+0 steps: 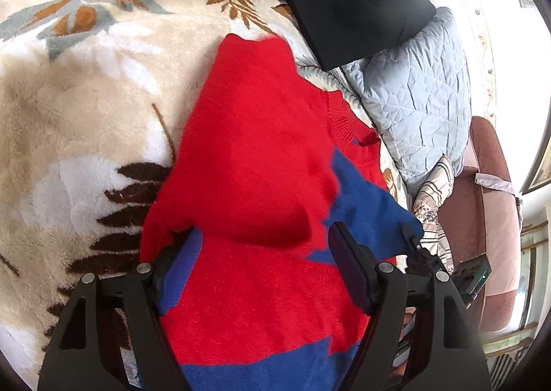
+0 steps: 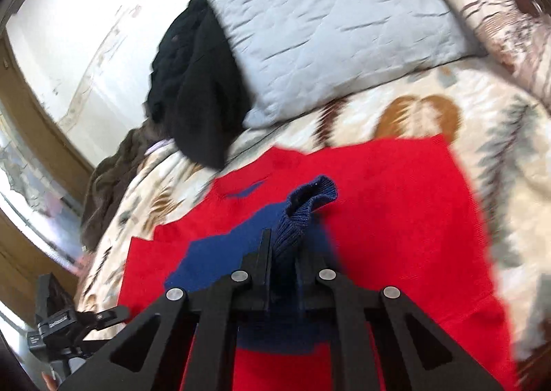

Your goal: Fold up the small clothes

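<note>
Right now you are working on a red and blue sweater (image 1: 255,150) that is lying on the blanket (image 1: 86,88) of the bed. Your right tongs (image 2: 280,253) are standing narrow and are pinching the blue cuff (image 2: 310,198) of a sleeve, so the ribbed end is sticking up between the jaws above the red body of the sweater. You are holding the cuff like this, I think, so that the sleeve can be carried across the chest and laid flat for the fold.

Your left tongs (image 1: 261,253) are standing wide over the lower part of the sweater. Red cloth is bulging between the jaws and covering the left finger's tip, but they are not squeezing it as far as I can see. Probably this hand is waiting to press the body down while the sleeve is crossing.

A black garment (image 2: 196,88) and a grey pillow (image 2: 327,19) are lying near the collar, just beyond the sweater, so be careful that the sleeve is not dragging onto them.
</note>
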Motion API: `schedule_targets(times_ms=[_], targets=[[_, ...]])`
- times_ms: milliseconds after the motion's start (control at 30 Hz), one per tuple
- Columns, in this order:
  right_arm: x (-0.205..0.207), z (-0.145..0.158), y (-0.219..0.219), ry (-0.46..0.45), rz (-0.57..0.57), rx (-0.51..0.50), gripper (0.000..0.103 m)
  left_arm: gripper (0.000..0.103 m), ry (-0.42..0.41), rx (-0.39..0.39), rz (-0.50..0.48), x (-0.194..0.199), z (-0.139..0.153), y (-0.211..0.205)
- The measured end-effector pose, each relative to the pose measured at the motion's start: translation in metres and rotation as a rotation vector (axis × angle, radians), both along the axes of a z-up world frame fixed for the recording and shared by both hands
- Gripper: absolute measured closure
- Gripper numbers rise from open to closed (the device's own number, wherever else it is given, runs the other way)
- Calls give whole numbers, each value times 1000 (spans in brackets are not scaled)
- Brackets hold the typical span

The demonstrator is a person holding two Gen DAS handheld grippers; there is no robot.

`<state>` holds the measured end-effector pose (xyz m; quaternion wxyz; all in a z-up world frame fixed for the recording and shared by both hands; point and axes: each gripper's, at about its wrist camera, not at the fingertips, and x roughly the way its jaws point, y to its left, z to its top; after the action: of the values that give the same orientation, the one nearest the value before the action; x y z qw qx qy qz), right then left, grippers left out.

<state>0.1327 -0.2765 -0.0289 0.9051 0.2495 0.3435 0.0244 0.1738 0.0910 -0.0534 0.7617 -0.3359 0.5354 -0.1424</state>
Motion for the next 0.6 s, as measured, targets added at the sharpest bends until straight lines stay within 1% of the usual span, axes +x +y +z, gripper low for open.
schedule_targets(times_ms=[133,267,333,367,400,467,500,533,600], targets=[[-5,-5,-30,17,-47,0,94,27,-9,26,-2,0,1,-4],[-9,-17,-44,37,-70,-26,95,27,-16,52,-12,-1,1,-8],[-7,-33,-51,95,-86,-42,98,27,-17,60,-16,-1,2,-9],[-6,-43,-55,136,-88,-32,98,27,-16,63,-19,0,2,-9],[-9,-46,-58,132,-84,-4,99,27,-15,63,-22,0,2,-9],[-17,-37,-64,106,-113,36,97,27,-16,62,-37,-4,5,-11],[-20,-33,-66,90,-124,48,91,27,-32,53,-58,-8,10,-15],[-23,-27,-68,72,-134,54,90,27,-49,41,-81,-11,13,-18],[-28,-15,-68,23,-132,70,90,27,-124,-2,-165,-21,28,-33]])
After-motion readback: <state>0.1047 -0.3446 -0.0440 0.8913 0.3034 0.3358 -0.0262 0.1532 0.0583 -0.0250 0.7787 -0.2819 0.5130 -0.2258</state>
